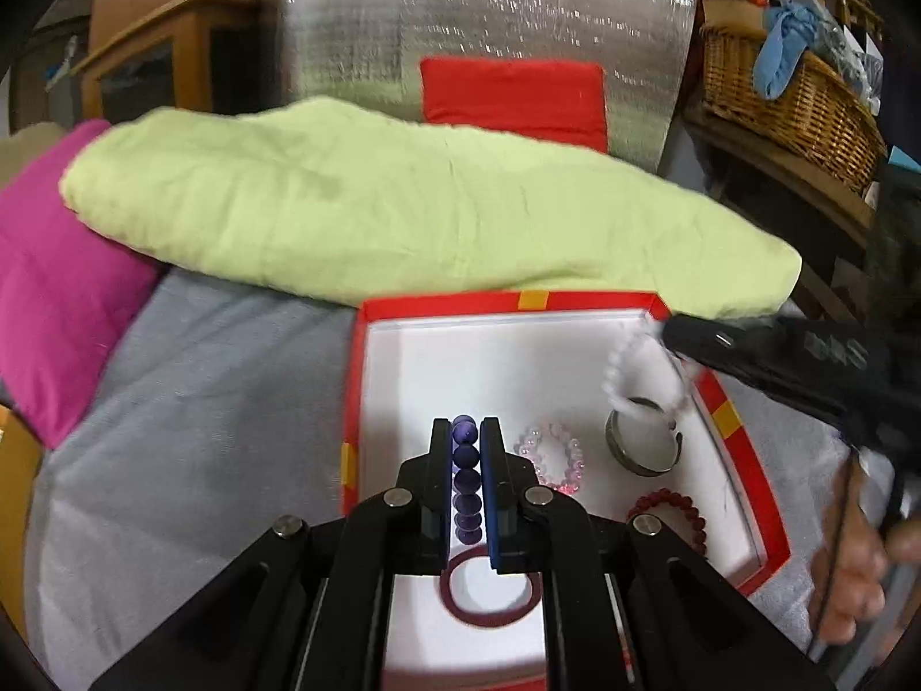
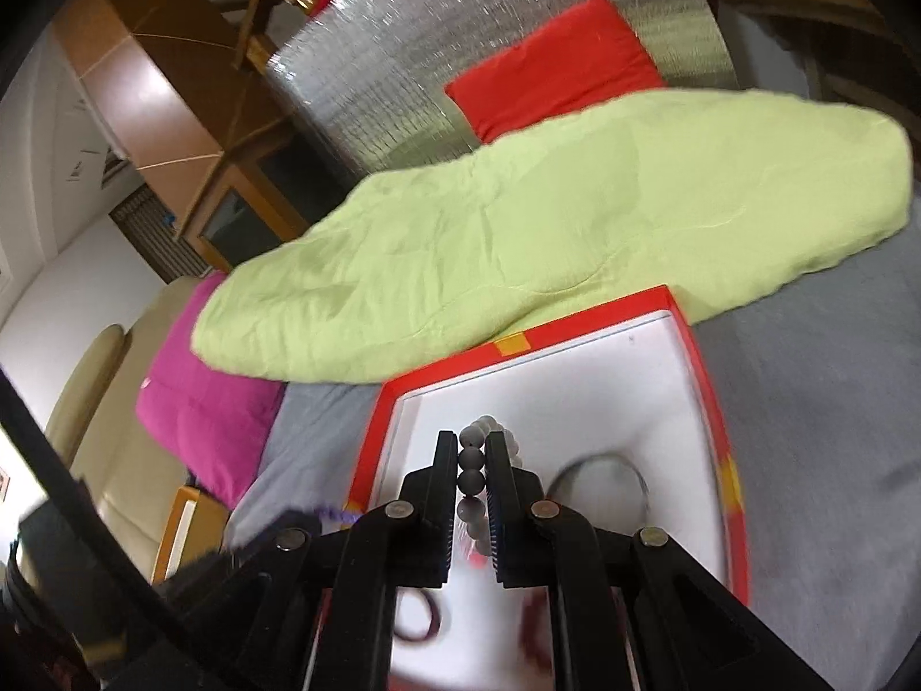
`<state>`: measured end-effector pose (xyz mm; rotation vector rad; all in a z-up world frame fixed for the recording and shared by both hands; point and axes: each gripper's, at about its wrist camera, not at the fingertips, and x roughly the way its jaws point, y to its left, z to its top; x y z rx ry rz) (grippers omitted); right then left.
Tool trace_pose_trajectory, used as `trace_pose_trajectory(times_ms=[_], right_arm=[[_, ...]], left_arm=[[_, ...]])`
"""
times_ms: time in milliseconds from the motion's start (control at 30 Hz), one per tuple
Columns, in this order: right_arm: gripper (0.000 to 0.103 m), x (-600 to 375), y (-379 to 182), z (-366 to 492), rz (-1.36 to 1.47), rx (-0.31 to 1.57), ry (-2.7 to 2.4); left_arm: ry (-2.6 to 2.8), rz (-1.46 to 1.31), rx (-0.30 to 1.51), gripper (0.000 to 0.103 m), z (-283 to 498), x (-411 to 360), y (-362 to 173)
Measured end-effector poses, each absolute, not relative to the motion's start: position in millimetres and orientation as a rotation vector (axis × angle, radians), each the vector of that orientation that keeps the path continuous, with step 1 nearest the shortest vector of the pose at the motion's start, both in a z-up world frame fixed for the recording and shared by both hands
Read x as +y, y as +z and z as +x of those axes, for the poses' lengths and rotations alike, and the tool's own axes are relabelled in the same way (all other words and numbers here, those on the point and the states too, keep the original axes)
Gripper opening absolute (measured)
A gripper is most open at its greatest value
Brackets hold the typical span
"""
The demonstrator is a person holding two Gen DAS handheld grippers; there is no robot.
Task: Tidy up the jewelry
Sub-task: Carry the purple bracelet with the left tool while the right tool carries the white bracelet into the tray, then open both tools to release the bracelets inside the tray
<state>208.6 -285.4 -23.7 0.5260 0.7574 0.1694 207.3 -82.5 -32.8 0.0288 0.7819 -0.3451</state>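
Left claw [image 1: 465, 449] is clenched on a purple bead bracelet [image 1: 465, 475], the beads stacked in a line between its two pads, held over the near-left part of the red box [image 1: 506, 302]. Right claw [image 2: 472, 463] likewise grips a pale bead bracelet [image 2: 471, 455], which in the left view hangs as a blurred white loop [image 1: 624, 371] over the box's far right corner; the blur suggests that hand is moving.

Below the left claw, on the white floor, lies a dark red ring-shaped band [image 1: 489, 590]. Just beyond and to the right sit a pink crystal bracelet [image 1: 551, 455], a metal bangle [image 1: 643, 437] and a dark red bead bracelet [image 1: 668, 512], each apart from the others.

The step in hand looks like setting both bracelets down inside the box. To do it well, I would lower each claw until the loop rests on the floor before letting go, so the beads do not bounce or roll. The purple one seems best placed on the bare white patch toward the far left, clear of the band underneath; the white one belongs in the empty far corner, not on top of the bangle it hangs above. Release one hand at a time.

Beyond the box lies a green quilt [image 1: 403, 201] on the grey bedcover [image 1: 190, 403].
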Motion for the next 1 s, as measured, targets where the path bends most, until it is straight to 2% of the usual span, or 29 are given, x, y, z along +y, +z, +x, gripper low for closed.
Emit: trace_pose_trajectory(times_ms=[333,433,467,500,567,633,700,1000], right_arm=[[0.01,-288.0,-70.5,276.7,0.612,0.856,0.127],[0.014,-290.8,-73.5,278.4,0.582,0.863,0.08],[0.021,-292.5,-74.0,277.6,0.574,0.868,0.068],[0.031,-293.7,-73.1,275.9,0.575,0.864,0.062],[0.033,-297.3,-69.5,265.5,0.566,0.85,0.057],[0.033,-296.9,-62.5,252.6,0.541,0.837,0.072],[0.033,-293.8,-50.6,229.5,0.494,0.805,0.086],[0.033,-278.9,-17.3,115.0,0.355,0.738,0.148]], left_arm=[[-0.334,0.039,0.856,0.01,230.8,-86.7,-63.3],[-0.312,0.064,0.877,0.013,233.4,-89.3,-66.3],[-0.305,0.07,0.879,0.022,233.3,-89.4,-66.8],[-0.296,0.076,0.881,0.038,232.6,-89.1,-66.5],[-0.286,0.099,0.863,0.047,228.0,-88.6,-61.9],[-0.271,0.127,0.822,0.048,220.3,-89.0,-52.2],[-0.259,0.138,0.793,0.054,213.4,-87.1,-43.5],[-0.159,0.22,0.656,0.06,169.2,-78.2,-8.9]])
